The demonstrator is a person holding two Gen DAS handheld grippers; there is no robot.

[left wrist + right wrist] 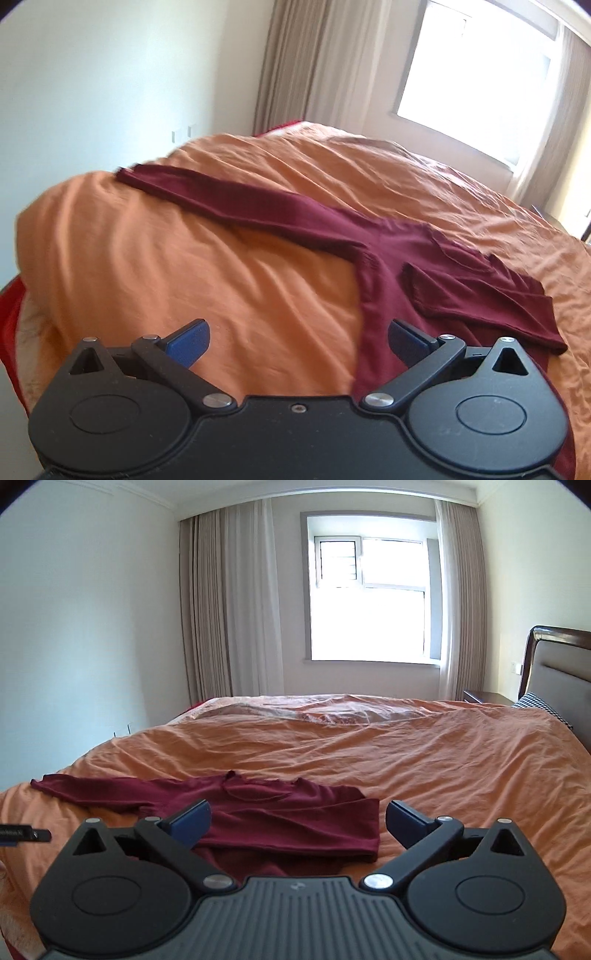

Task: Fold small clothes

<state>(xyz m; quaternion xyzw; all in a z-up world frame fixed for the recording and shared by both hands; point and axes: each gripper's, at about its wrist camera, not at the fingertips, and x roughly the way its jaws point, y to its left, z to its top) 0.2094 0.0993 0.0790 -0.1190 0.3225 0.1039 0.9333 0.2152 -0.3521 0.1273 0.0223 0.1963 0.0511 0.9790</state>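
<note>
A dark red long-sleeved top (399,251) lies flat on the orange bedspread (184,266). One sleeve stretches out to the far left; the other is folded across the body (295,827). My left gripper (297,341) hovers above the bedspread at the top's left side edge, open, with nothing between its blue fingers (190,341). My right gripper (297,823) hangs over the top's near part, also open and empty. A black tip of the left gripper (26,835) shows at the left edge of the right wrist view.
The bed fills the room's middle, with a padded headboard (557,672) and a checked pillow (543,707) at the right. A nightstand (484,696) stands beside it. Curtains (229,605) and a bright window (369,598) are behind. A red sheet edge (11,306) shows at the near left.
</note>
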